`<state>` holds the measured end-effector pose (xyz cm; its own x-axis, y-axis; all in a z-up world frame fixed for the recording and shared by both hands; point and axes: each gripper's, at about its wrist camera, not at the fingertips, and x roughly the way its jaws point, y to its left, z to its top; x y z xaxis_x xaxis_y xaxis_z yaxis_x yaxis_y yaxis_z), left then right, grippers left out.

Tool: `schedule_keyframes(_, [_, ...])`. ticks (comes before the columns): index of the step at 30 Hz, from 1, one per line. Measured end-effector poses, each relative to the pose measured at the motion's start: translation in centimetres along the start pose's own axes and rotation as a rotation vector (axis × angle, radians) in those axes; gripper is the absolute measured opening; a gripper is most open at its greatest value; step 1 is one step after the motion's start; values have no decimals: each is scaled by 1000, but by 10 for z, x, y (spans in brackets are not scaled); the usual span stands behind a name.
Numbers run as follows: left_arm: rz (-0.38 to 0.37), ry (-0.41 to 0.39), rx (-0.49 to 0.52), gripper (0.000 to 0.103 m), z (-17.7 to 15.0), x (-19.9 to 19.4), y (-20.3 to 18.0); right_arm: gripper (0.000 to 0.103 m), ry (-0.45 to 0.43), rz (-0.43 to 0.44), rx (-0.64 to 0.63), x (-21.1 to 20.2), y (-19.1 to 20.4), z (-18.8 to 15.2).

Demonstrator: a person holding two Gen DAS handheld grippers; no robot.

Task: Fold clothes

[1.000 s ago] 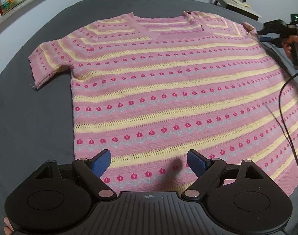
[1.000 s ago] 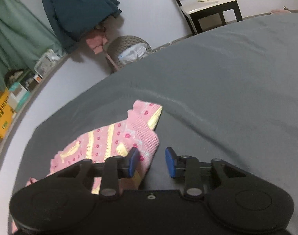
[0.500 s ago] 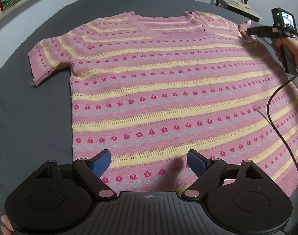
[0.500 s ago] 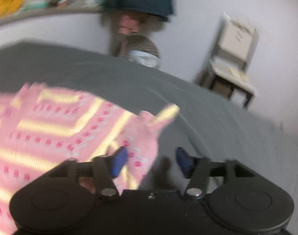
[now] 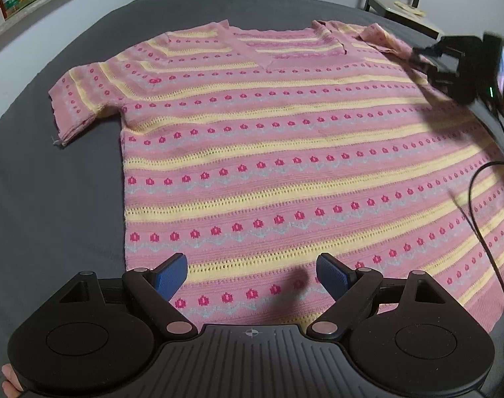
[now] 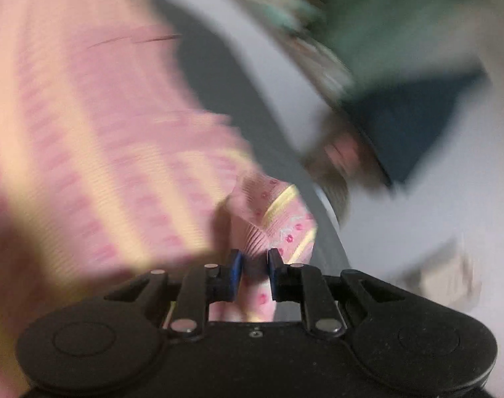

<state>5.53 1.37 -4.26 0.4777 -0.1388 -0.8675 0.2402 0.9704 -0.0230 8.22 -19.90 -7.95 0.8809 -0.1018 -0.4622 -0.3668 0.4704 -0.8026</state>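
Pink knit top (image 5: 268, 152) with yellow stripes and red flower dots lies spread flat on a dark grey bed (image 5: 53, 205), covering most of the middle and reaching toward the right edge. Neckline points to the far edge, hem toward the near edge. One short sleeve (image 5: 83, 99) lies flat out toward the far-left corner, on the grey cover.

Left tool (image 5: 252, 273) hangs over the hem near the near edge, blue pads (image 5: 170, 273) spread wide, nothing between them; whether they touch the fabric cannot be told. A bit of a hand shows at the bottom left edge under the tool body.

Right tool (image 6: 254, 273) is at the other sleeve (image 6: 275, 219) near the far-right corner, jaws closing, pads almost together with the bunched sleeve fabric pinched between them. Sleeve is lifted and folded up off the bed at the grip. From the left wrist view the right tool (image 5: 421, 56) shows as a blurred black shape at the shoulder, a black cable (image 5: 477, 205) trailing from it over the right side of the top. Right wrist view is heavily motion-blurred; background is unreadable.

A chair (image 5: 401, 3) stands beyond the far edge.
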Motion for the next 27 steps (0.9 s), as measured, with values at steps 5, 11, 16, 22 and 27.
schedule_keyframes(5, [1, 0, -11, 86, 0, -1, 2, 53, -34, -83, -47, -11, 15, -3])
schedule_keyframes(11, [1, -4, -7, 86, 0, -2, 1, 58, 61, 40, 347, 14, -45, -13])
schedule_keyframes(16, [3, 0, -24, 86, 0, 0, 4, 56, 54, 223, 938, 28, -106, -60])
schedule_keyframes(22, [-2, 1, -12, 86, 0, 1, 1, 36, 84, 443, 1261, 62, -123, -109])
schedule_keyframes(27, [4, 9, -20, 86, 0, 2, 2, 30, 124, 428, 1064, 73, -109, -91])
